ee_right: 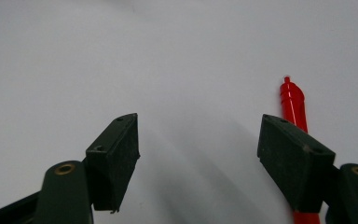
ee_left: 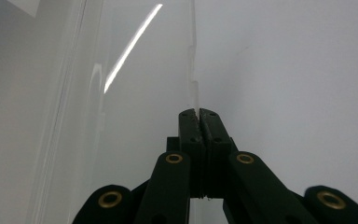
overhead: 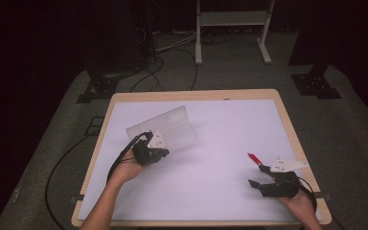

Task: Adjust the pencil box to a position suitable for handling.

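I am pinching the clear plastic case's [overhead: 165, 127] edge with my left gripper [ee_left: 199, 113]; keeping it firm avoids slipping. My right gripper [ee_right: 198, 140], jaws spread, is idling beside the red pen [ee_right: 293, 103].

One clear plastic sheet [overhead: 165, 127], one red pen [overhead: 254, 157], two hand-held grippers.
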Motion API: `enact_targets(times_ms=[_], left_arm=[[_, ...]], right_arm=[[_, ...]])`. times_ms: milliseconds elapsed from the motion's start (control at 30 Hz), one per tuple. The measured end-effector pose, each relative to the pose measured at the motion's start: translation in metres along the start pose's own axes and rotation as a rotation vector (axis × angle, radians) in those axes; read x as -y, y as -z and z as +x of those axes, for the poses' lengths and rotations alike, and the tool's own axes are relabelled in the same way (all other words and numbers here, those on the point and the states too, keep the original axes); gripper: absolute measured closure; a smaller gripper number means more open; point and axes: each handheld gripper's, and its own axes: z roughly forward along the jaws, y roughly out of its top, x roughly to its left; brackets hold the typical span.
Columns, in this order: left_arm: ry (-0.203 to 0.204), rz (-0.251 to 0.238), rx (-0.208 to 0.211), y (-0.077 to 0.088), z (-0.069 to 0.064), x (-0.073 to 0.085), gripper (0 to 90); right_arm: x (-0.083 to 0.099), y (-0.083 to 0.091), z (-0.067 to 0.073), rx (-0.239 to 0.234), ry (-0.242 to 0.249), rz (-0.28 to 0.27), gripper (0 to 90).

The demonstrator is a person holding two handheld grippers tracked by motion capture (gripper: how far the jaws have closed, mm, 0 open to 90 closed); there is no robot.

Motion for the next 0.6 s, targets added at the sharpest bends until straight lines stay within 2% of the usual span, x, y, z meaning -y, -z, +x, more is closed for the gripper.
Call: enact_targets(times_ms=[167,233,600], left_arm=[[-0.02,-0.012,0.013,-0.001,-0.005,-0.008,89.3],[-0.021,-0.022,0.031,-0.002,-0.006,-0.01,89.4],[-0.066,-0.012,0.065,-0.013,-0.018,-0.021,89.4]], right_arm=[[0.0,0.002,-0.001,0.006,-0.004,-0.004,28.3],[0.0,0.002,-0.002,0.006,-0.007,-0.004,28.3],[0.001,0.004,-0.004,0.016,-0.009,-0.006,28.3]])
